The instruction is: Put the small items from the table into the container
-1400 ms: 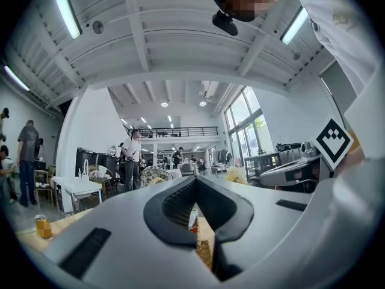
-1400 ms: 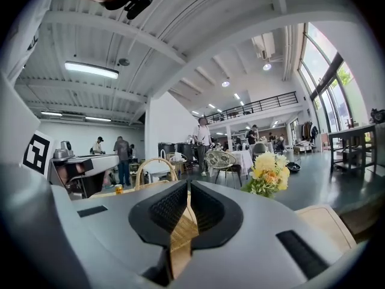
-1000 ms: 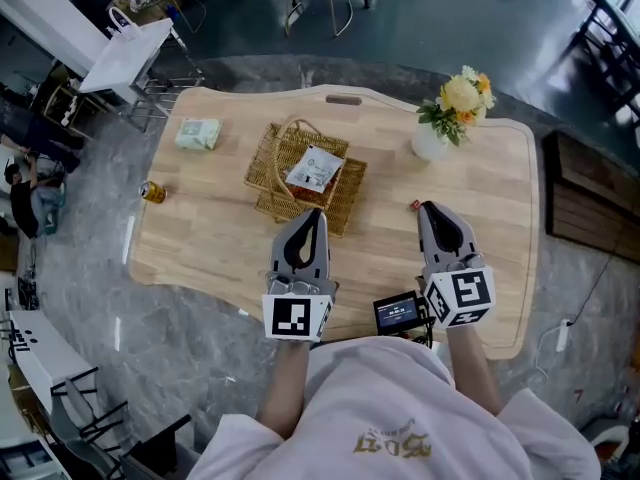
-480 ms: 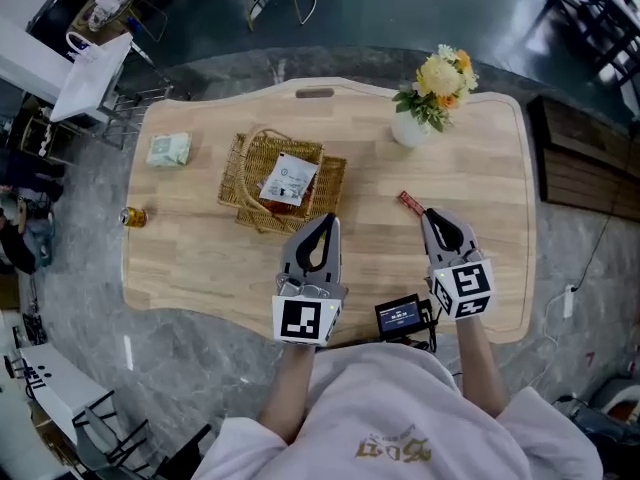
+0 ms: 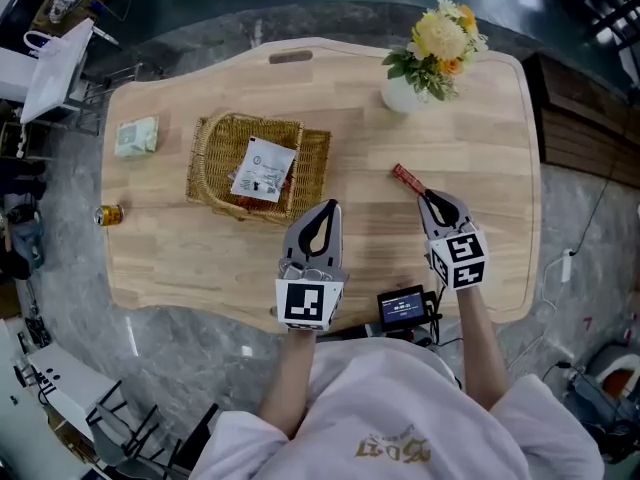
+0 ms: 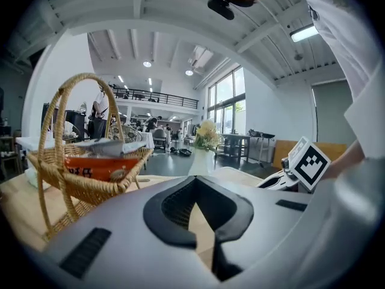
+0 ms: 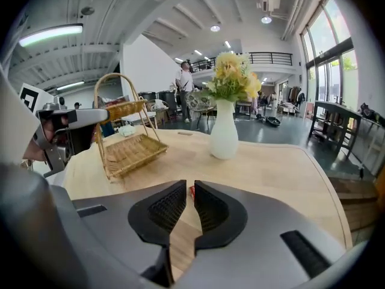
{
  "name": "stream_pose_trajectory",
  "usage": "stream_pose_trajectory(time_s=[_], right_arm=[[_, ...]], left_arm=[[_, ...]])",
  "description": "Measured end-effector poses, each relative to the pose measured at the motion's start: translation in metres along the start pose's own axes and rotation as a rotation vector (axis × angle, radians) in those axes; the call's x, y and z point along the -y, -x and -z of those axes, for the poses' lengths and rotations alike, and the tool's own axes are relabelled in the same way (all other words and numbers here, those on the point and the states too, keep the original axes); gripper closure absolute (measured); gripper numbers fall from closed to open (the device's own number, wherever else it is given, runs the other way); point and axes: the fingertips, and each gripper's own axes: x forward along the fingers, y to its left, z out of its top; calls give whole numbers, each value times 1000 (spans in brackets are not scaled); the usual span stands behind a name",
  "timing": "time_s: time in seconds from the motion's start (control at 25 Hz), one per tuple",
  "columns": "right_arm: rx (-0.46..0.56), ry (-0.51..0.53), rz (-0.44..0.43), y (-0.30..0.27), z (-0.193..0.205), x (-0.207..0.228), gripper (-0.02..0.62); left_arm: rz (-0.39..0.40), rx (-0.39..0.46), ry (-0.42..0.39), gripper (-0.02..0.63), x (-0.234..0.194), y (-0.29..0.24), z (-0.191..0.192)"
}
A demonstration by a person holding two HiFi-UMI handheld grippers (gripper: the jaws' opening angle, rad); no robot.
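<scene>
A wicker basket (image 5: 222, 158) stands left of the table's middle, with a white packet (image 5: 262, 168) lying on an orange pack inside it. A small red stick (image 5: 407, 179) lies on the wood just beyond my right gripper (image 5: 433, 199), whose jaws are shut and hold nothing. In the right gripper view the red stick (image 7: 191, 191) peeks out past the tips of the right gripper (image 7: 190, 186). My left gripper (image 5: 326, 211) is shut and empty, near the basket's front right corner. In the left gripper view the basket (image 6: 84, 176) rises left of the left gripper (image 6: 197, 179). A green pack (image 5: 137, 136) and a can (image 5: 108, 214) lie far left.
A white vase of flowers (image 5: 405, 93) stands at the table's far right, and in the right gripper view the vase (image 7: 224, 136) is straight ahead. A small screen device (image 5: 402, 308) hangs at the near table edge (image 5: 200, 313). Chairs and a white table stand beyond on the floor.
Both grippers have sunk toward the table top, still shut. The head view has swung, and the red stick now shows in full just ahead of the right gripper's tips.
</scene>
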Motion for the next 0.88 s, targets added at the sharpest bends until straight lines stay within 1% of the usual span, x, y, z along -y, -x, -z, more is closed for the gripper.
stream_pose_trajectory(time_s=[0.16,0.36,0.4,0.48,0.56,0.68,0.76,0.84,0.88], right_arm=[[-68,4,6,-18,25,9,557],[-141,53,27,-35,50,23,552],[-152,50,24,-38,55,26,540],[-180,32,11,-45,65,29,483],[-213,37,9,-52,74,33,448],[-229,77,15,-60,84,36,431],[-226,64,-3,-61,85,37,431],[-241,52,-19,-63,84,38,431],[-249,49,-24,-63,84,39,434]], left_arm=[[13,-51,5,612,-1,-12,29],[39,-104,20,612,5,-19,53],[42,-116,28,612,7,-20,56],[42,-141,48,612,8,-20,62],[54,-148,45,612,10,-22,67],[63,-160,52,612,12,-27,72],[72,-157,51,612,14,-30,73],[60,-178,84,612,14,-31,73],[60,-180,87,612,15,-31,74]])
